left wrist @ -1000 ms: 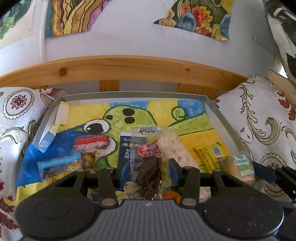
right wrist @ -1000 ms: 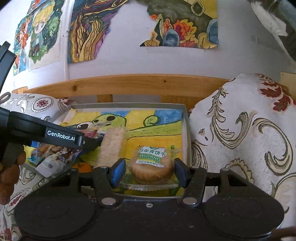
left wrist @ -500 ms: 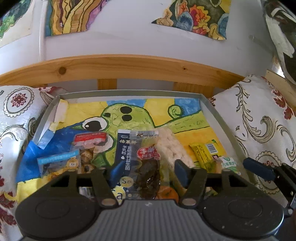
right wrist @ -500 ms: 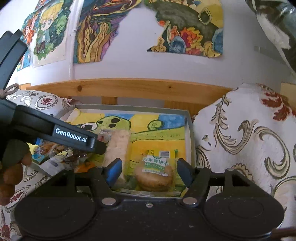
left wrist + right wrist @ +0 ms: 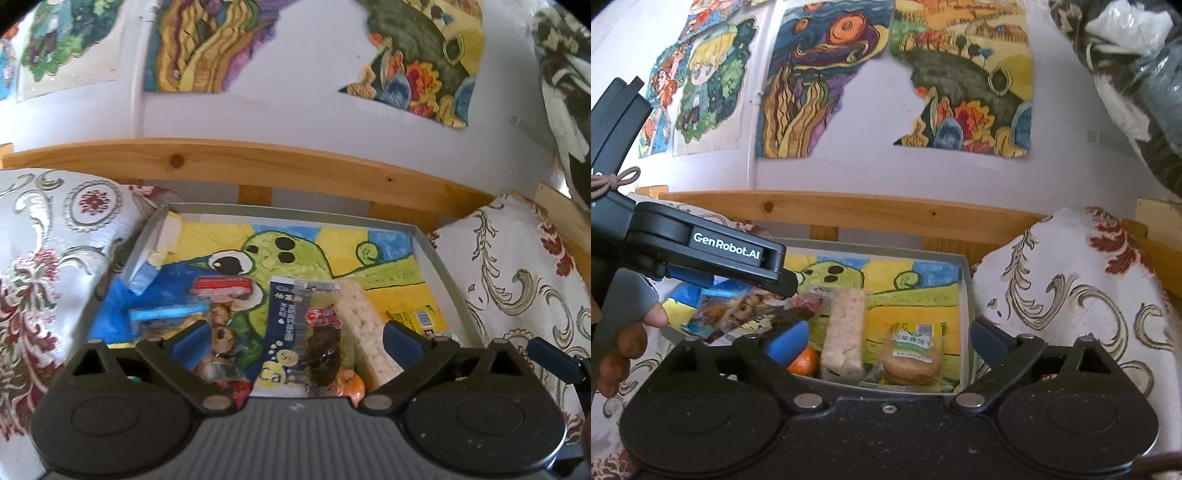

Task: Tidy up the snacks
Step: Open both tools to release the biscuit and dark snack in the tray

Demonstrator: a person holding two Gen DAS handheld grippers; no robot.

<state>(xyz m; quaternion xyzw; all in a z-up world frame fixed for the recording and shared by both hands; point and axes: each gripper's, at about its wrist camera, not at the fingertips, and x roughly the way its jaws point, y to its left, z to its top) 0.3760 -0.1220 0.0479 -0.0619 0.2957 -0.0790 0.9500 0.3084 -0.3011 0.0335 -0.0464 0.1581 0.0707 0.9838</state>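
A grey tray (image 5: pixel 288 212) lined with a painted picture holds the snacks. My left gripper (image 5: pixel 297 339) is open wide above its near end. Below the gap lie a dark dried-fruit packet (image 5: pixel 323 343), a blue sachet (image 5: pixel 280 325) and a pale rice bar (image 5: pixel 364 325). Red-labelled (image 5: pixel 221 290) and blue-labelled (image 5: pixel 166 317) packets lie at the left. My right gripper (image 5: pixel 888 339) is open too, holding nothing. A round biscuit packet (image 5: pixel 910 354), the rice bar (image 5: pixel 846 332) and an orange (image 5: pixel 803 362) lie in the tray (image 5: pixel 964 291) below it.
Patterned cushions flank the tray on the left (image 5: pixel 55 240) and on the right (image 5: pixel 517 277). A wooden rail (image 5: pixel 258 162) and a wall with paintings stand behind. A hand (image 5: pixel 628 332) holds the left tool, whose finger (image 5: pixel 738 254) crosses the right wrist view. A yellow packet (image 5: pixel 413 319) lies by the tray's right wall.
Both grippers have opened wider and drawn back and up from the tray. The dark packet and the biscuit packet stay lying in the tray.
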